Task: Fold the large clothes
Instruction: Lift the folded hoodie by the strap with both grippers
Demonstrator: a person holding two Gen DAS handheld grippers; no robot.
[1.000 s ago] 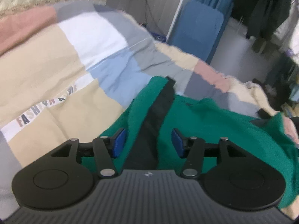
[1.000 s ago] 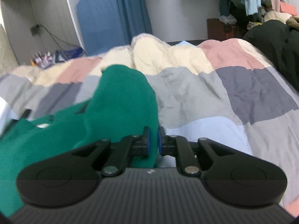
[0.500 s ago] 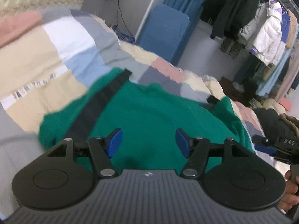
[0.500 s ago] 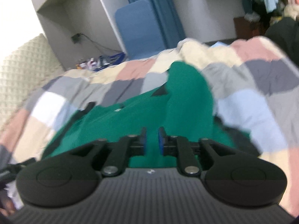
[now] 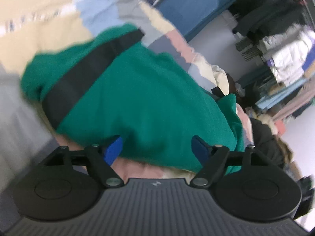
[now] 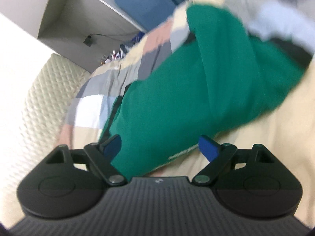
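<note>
The left gripper (image 5: 157, 149) stood with its jaws spread wide; they had just been opening further, and the blue pads (image 5: 113, 150) pressed on nothing. The near hem of the green garment (image 5: 149, 90) lay in the gap between them, loose on the bed. A broad black band (image 5: 86, 72) ran slantwise across the garment's left part, from near left up toward the far edge. Beyond the garment lay the patchwork quilt (image 5: 49, 25) in beige, grey, pale blue and pink squares, with a white strip of blurred lettering at the far left. To the far right, past the bed's edge, a blue panel (image 5: 189, 9) leaned against the wall, and hanging clothes (image 5: 279, 59), a white padded jacket among them, filled the right side. The whole view was blurred.

The right gripper (image 6: 159, 149) likewise had its jaws released; they had just been opening from a close pinch, and the blue pads (image 6: 208, 149) stood apart from the cloth. Between them lay a near corner of the same green garment (image 6: 206, 82), with a thin line of pale marking near its edge. The garment stretched away to the far right across the quilt (image 6: 137, 59), a fold running along its length. Left of the bed rose a cream quilted headboard (image 6: 45, 102). Above it sat a grey wall recess (image 6: 82, 15) with a dark plug and cable, and the blue panel (image 6: 141, 0) stood at the far end.
</note>
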